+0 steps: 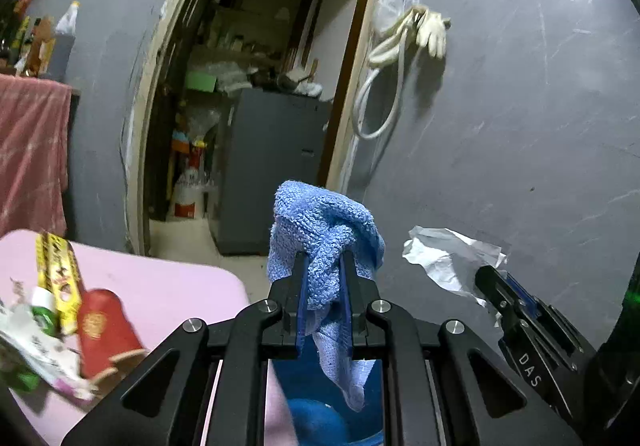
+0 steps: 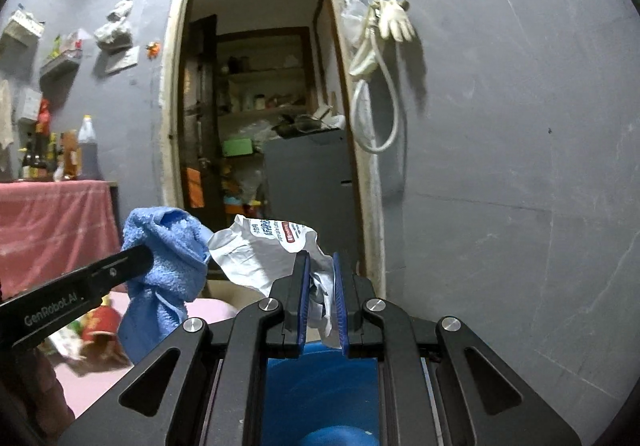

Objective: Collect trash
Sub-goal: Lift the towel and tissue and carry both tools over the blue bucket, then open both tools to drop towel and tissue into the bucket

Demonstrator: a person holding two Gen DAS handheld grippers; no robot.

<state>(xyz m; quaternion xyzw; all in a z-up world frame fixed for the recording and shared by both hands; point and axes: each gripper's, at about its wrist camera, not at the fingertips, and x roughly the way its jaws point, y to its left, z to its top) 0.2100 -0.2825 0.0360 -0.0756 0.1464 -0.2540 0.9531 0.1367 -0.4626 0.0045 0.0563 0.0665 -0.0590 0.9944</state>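
My left gripper (image 1: 324,258) is shut on a blue knitted cloth (image 1: 320,222) that bunches above the fingers and hangs down between them. My right gripper (image 2: 321,260) is shut on a crumpled white wrapper (image 2: 264,250) with printed text. Each view shows the other gripper beside it: the wrapper (image 1: 448,258) to the right in the left wrist view, the cloth (image 2: 168,246) to the left in the right wrist view. A blue bin (image 2: 320,398) lies directly below both grippers. More trash stays on the pink table (image 1: 160,286): a red cup (image 1: 102,326) on its side and a yellow box (image 1: 58,278).
A grey wall (image 2: 500,166) is ahead, with a doorway (image 2: 256,86) into a cluttered storeroom. White gloves and a hose (image 2: 384,46) hang on the wall right of the door. A red-draped counter (image 2: 52,222) with bottles stands at left.
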